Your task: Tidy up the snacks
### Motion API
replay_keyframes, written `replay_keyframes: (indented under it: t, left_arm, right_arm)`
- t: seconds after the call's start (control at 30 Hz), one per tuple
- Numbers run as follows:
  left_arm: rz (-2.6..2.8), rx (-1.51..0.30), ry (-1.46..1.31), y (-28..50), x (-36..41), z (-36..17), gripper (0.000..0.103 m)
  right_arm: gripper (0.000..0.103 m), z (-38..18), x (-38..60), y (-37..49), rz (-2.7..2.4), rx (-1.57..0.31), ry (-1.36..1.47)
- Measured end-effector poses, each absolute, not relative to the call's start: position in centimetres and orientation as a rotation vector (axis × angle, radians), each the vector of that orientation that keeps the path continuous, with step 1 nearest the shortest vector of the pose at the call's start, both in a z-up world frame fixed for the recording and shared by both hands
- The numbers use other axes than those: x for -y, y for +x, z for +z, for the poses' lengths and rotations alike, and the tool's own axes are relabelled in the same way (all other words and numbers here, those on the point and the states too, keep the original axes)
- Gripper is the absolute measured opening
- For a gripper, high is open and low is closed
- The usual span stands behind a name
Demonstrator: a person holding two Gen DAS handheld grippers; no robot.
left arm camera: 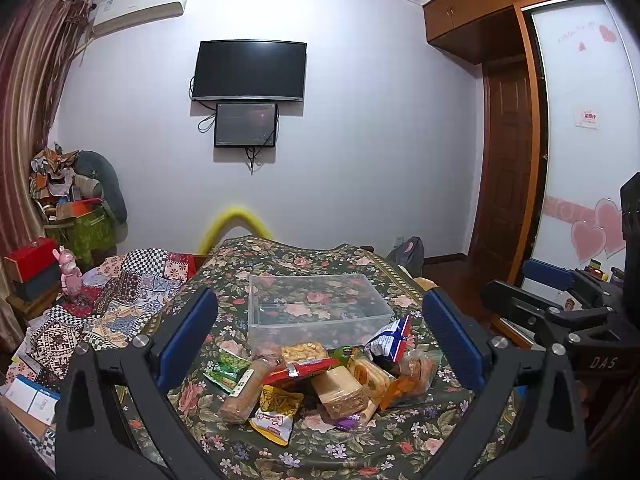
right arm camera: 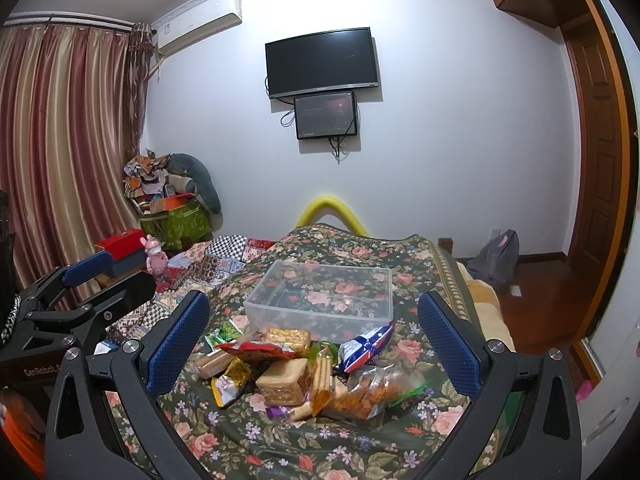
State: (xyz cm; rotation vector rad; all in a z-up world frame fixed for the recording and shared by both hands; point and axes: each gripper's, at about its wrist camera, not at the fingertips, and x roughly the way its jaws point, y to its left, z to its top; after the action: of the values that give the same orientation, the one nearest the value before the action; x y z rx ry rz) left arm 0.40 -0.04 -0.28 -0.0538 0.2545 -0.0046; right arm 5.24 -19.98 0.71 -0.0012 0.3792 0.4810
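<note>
Left wrist: left hand-held gripper (left arm camera: pixel 320 340) fingers wide apart, empty, over snack pile (left arm camera: pixel 320 380) on bed (left arm camera: pixel 280 448). Pile just before clear bin (left arm camera: pixel 320 308).
Right wrist: right hand-held gripper (right arm camera: pixel 314 340) likewise apart; bin (right arm camera: pixel 320 296) seemingly empty.

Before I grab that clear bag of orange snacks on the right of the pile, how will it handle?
The clear bag of orange snacks looks soft and crinkly, so it will probably sag and slip in a pinch. Its loose pieces look brittle, so a hard squeeze may crush them. It leans on the biscuit packs, which may shift when it lifts.
</note>
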Motion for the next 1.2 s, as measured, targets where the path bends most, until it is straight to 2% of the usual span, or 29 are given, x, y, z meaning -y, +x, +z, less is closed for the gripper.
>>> replay_keyframes:
  t: [0.5,0.63,0.87,1.2]
  left_arm:
    - [-0.030,-0.305,-0.080,2.0,-0.3,-1.6,0.103]
    - [-0.029,-0.353,-0.073,3.3,-0.4,-2.9,0.099]
    - [-0.017,-0.484,-0.038,6.3,-0.6,-6.6,0.093]
    - [0.016,-0.634,-0.070,11.1,-2.1,-11.9,0.093]
  right_arm:
    - [0.103,-0.6,20.3,6.5,0.445,-0.432,0.002]
    - [0.103,-1.7,20.9,7.4,0.415,-0.471,0.005]
    - [0.088,-4.9,22.6,9.8,0.378,-0.577,-0.001]
    - [0.081,-9.8,24.5,13.4,0.367,-0.786,0.036]
